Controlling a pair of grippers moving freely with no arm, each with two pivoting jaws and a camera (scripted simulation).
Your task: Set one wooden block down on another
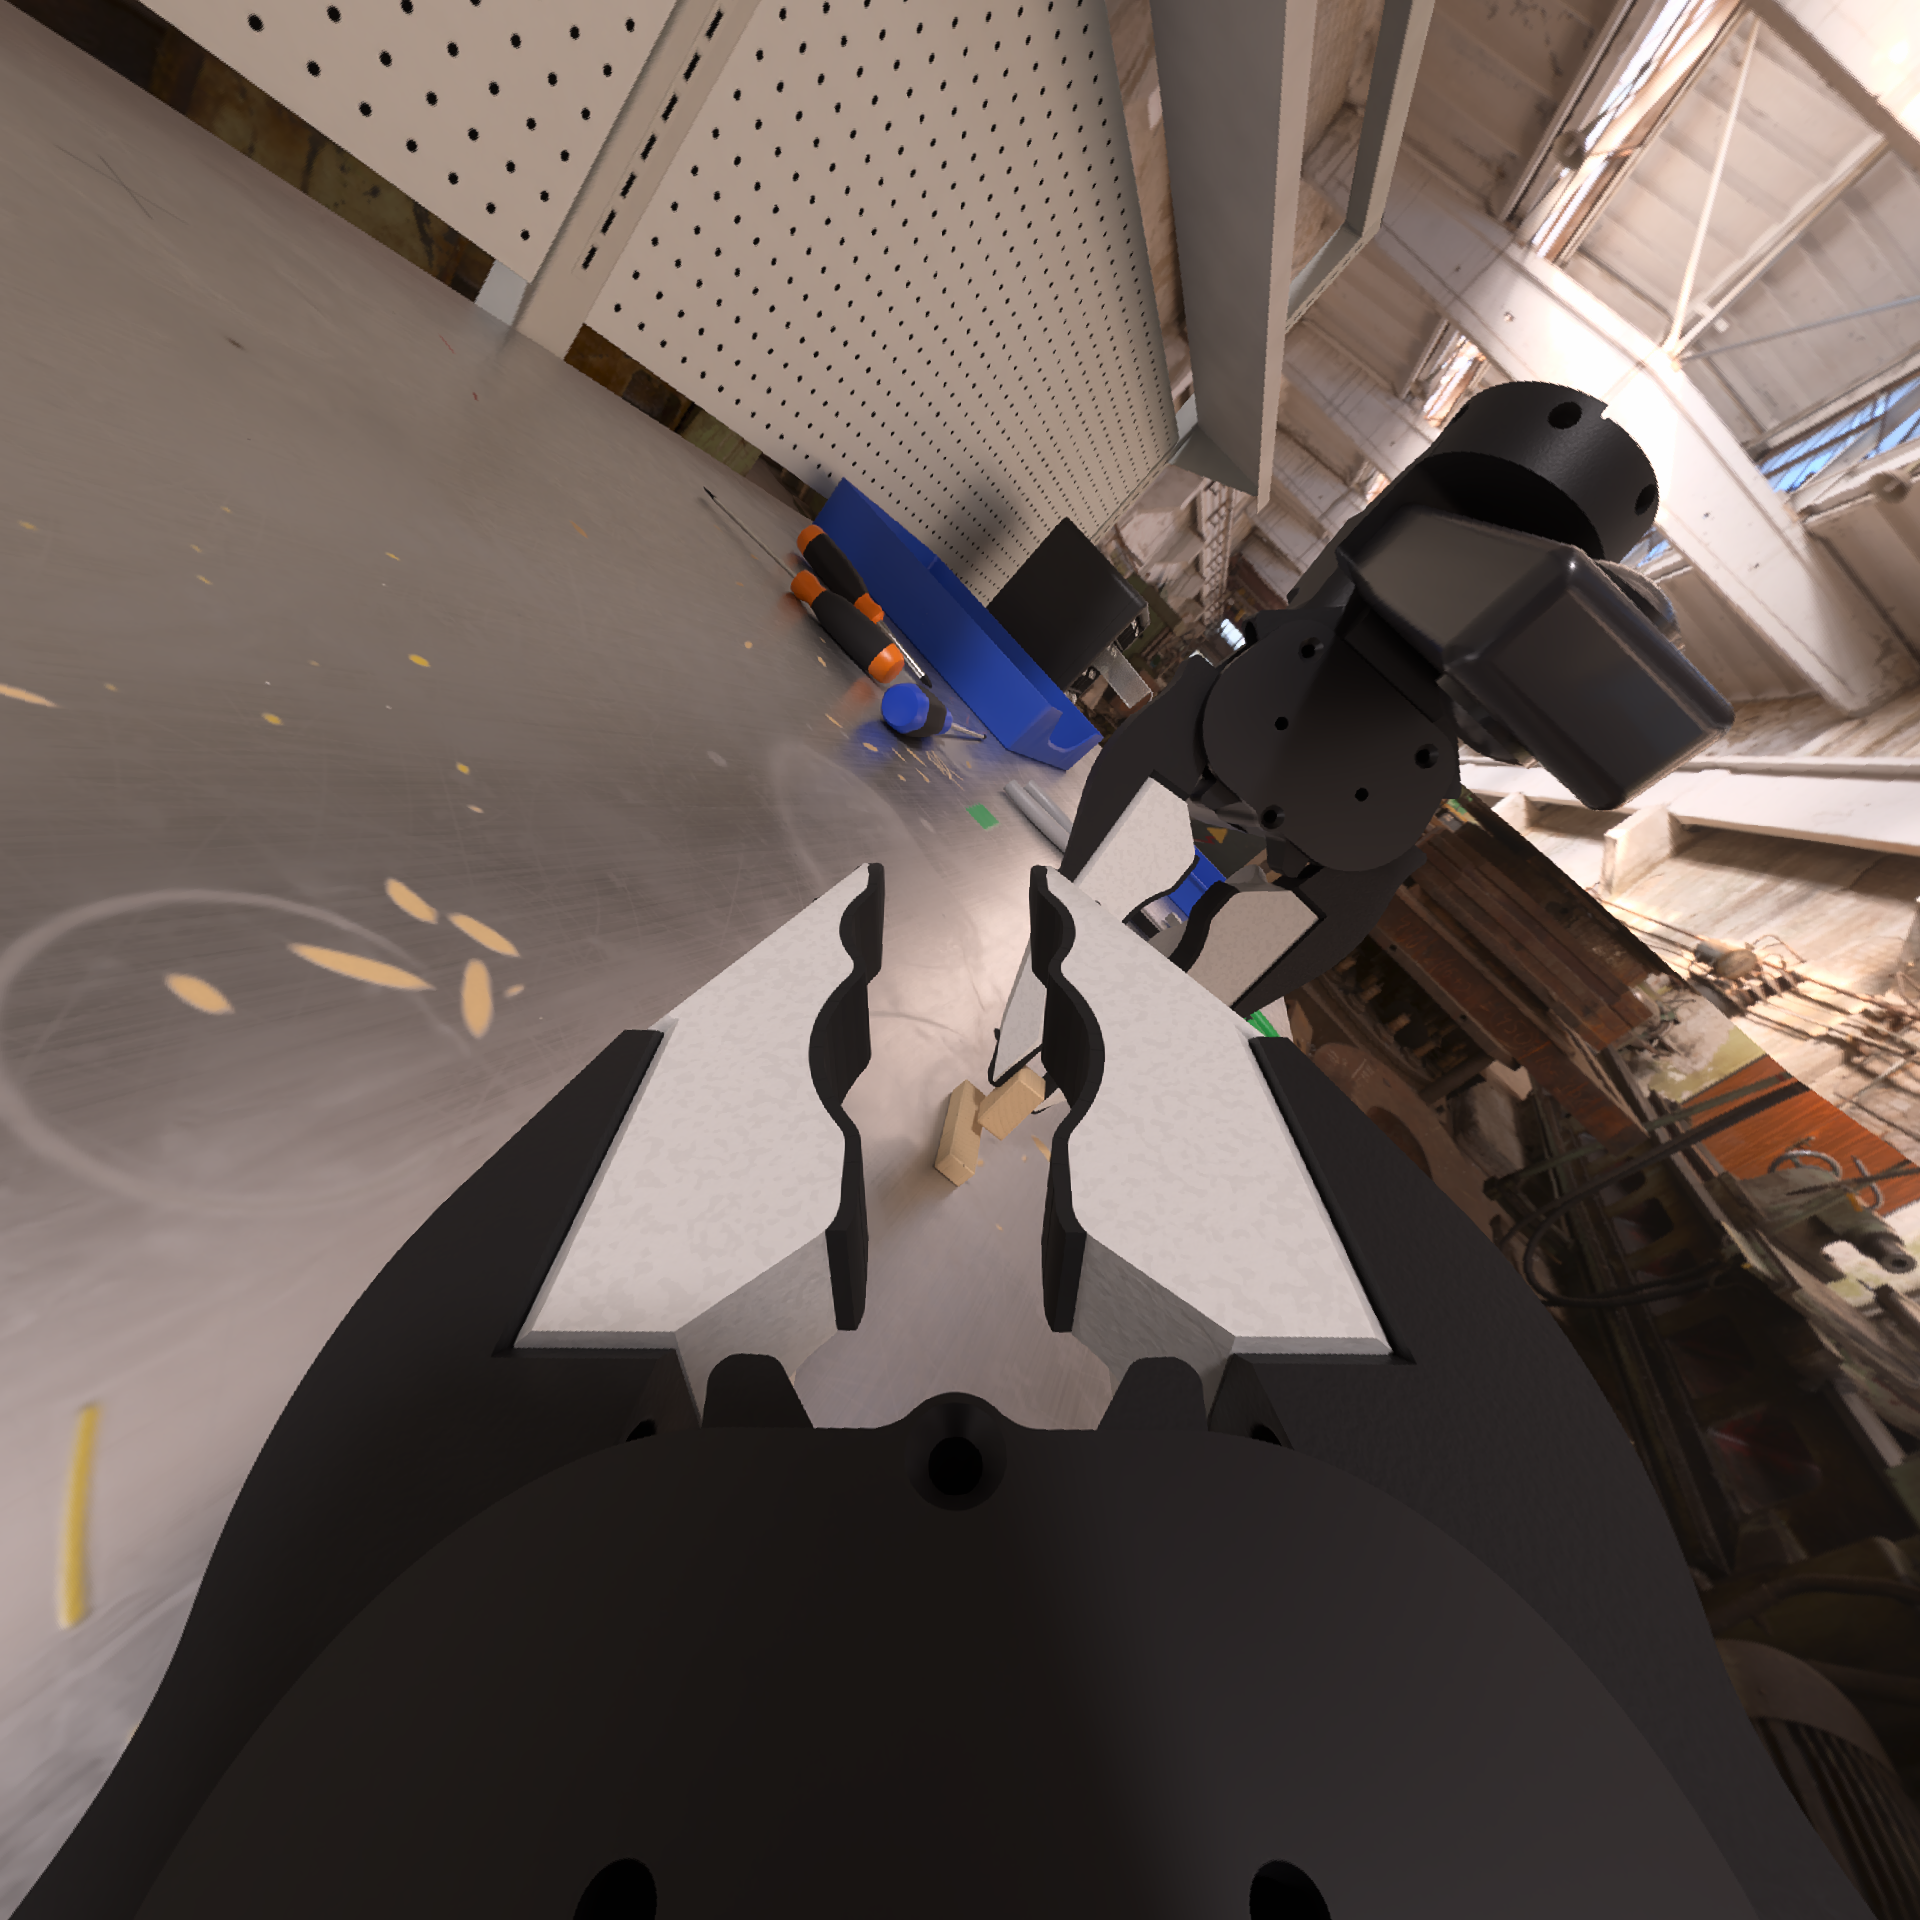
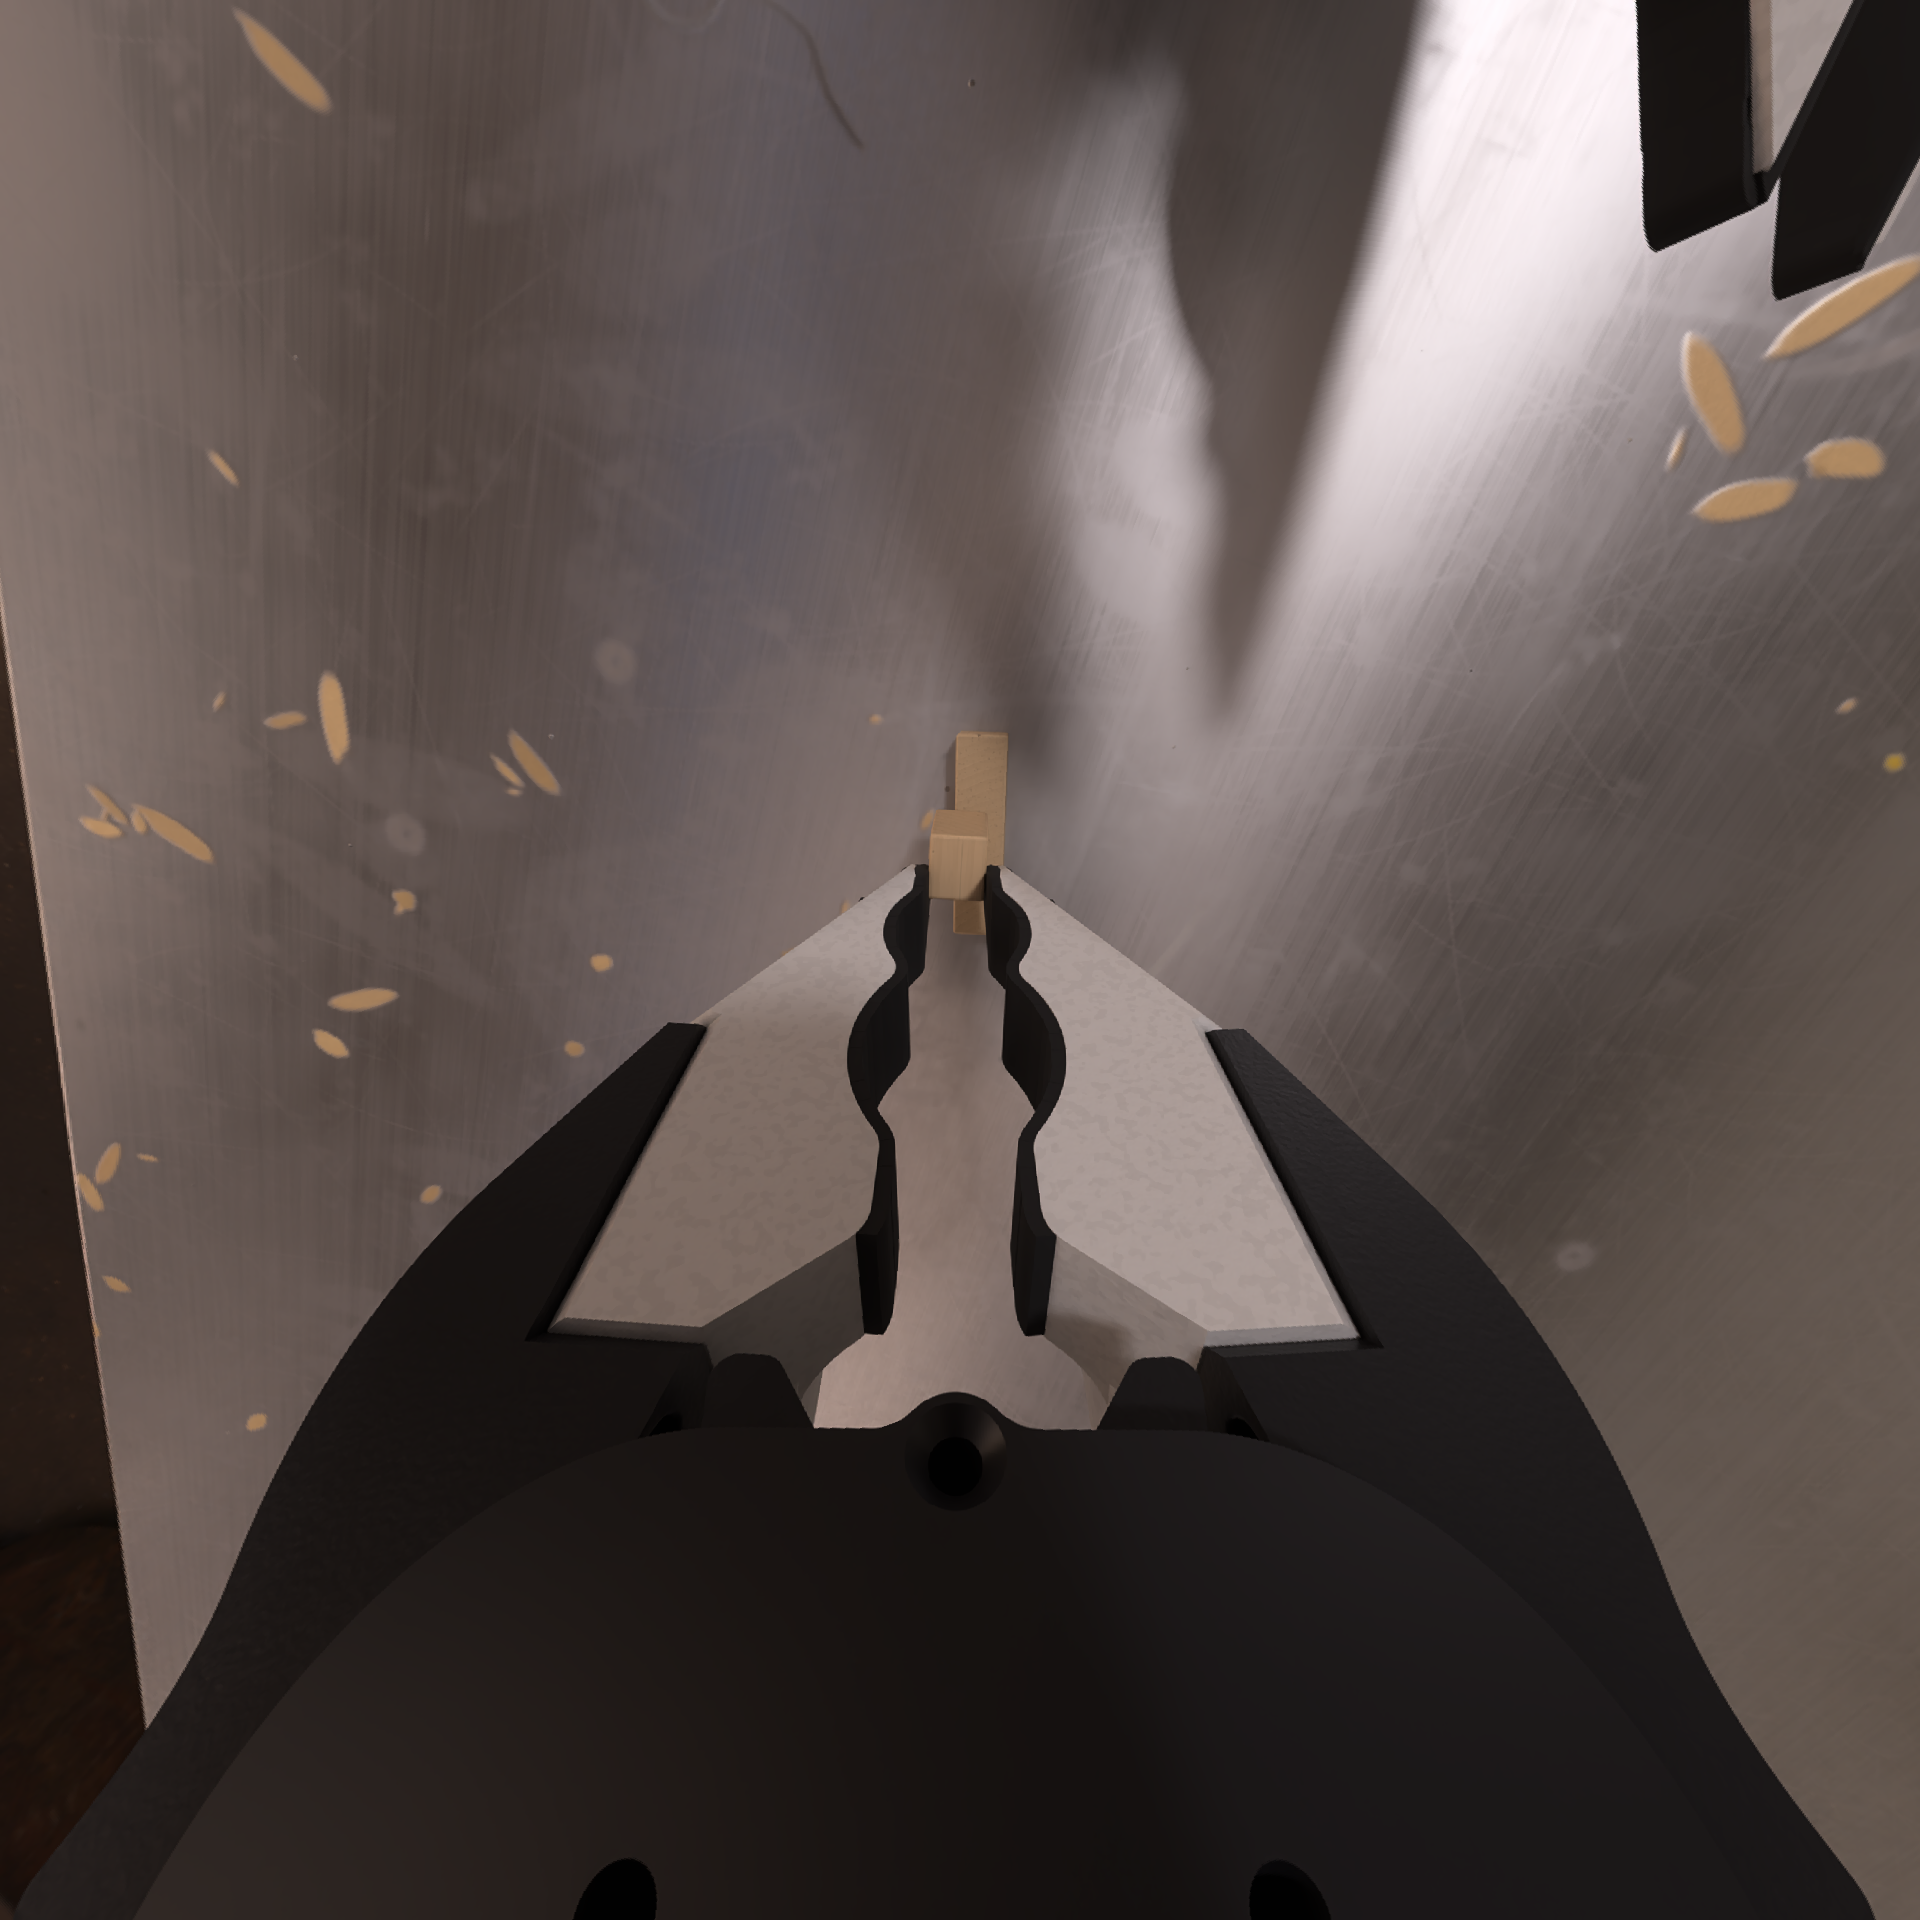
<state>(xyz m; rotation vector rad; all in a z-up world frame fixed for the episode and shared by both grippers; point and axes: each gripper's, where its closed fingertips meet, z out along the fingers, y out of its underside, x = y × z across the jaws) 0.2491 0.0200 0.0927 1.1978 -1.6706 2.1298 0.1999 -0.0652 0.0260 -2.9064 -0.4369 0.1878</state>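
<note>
A long wooden block (image 2: 983, 777) lies on the grey metal table (image 2: 520, 416). A small wooden block (image 2: 958, 868) sits across it. My right gripper (image 2: 956, 883) is shut on the small block at its fingertips, right over the long block. In the left wrist view the long block (image 1: 958, 1138) and the small block (image 1: 1013, 1107) show between my left fingers, with one right finger (image 1: 1023, 1013) reaching down to the small block. My left gripper (image 1: 956, 883) is open and empty, held back above the blocks. It also shows in the right wrist view (image 2: 1766, 187) at the top right.
A blue bin (image 1: 956, 623), two orange-and-black screwdrivers (image 1: 847, 613) and a blue-handled one (image 1: 909, 712) lie at the back by the pegboard wall (image 1: 883, 260). Wood chips (image 1: 353, 966) are scattered on the table. The table edge (image 2: 62, 1039) runs along the left.
</note>
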